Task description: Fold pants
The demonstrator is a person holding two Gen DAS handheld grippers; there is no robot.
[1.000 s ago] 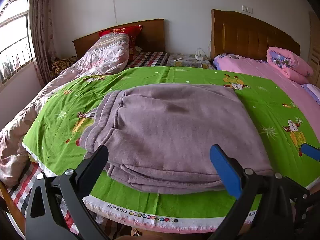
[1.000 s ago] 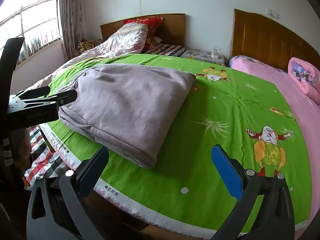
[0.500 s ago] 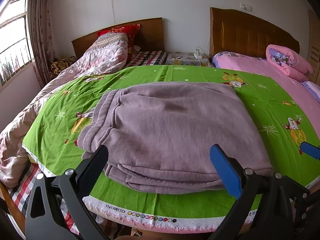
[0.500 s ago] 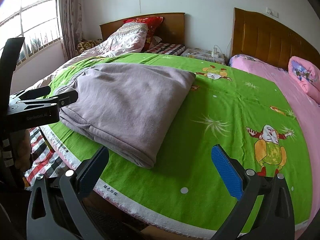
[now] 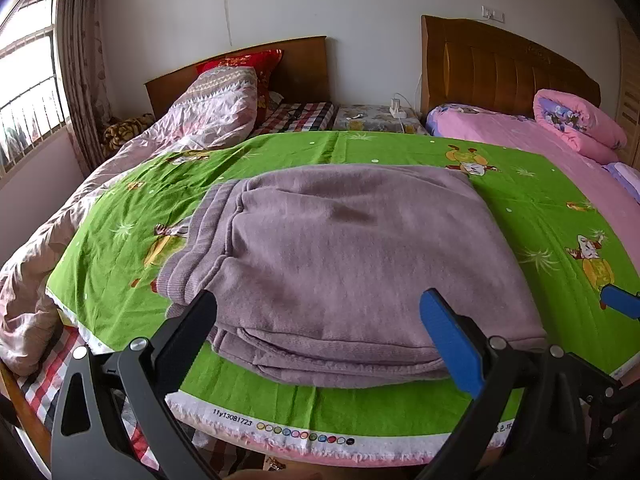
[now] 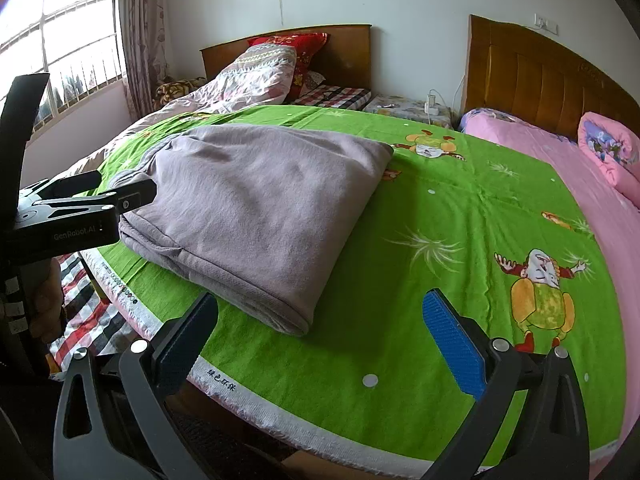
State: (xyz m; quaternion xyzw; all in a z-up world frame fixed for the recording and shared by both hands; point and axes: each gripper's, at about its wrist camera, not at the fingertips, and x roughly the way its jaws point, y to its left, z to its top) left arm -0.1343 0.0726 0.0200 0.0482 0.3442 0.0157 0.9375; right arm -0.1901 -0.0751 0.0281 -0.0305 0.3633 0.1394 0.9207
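The mauve pants [image 5: 352,256] lie folded in a thick flat stack on the green cartoon sheet [image 5: 132,216], near its front edge; they also show in the right wrist view [image 6: 256,208]. My left gripper [image 5: 320,320] is open and empty, just in front of the stack's near edge. My right gripper [image 6: 320,320] is open and empty, over the sheet to the right of the stack's near corner. The left gripper's body [image 6: 72,216] shows at the left of the right wrist view, beside the waistband end.
A pink-patterned quilt [image 5: 200,120] and red pillow [image 5: 256,60] lie at the back left. A pink bed [image 5: 560,152] with a rolled pink quilt [image 5: 576,128] is at the right. A bedside stand with a charger [image 5: 396,112] sits between the wooden headboards. A window is at left.
Almost nothing moved. The views shifted very slightly; the pants stay folded in place and both grippers stay open.
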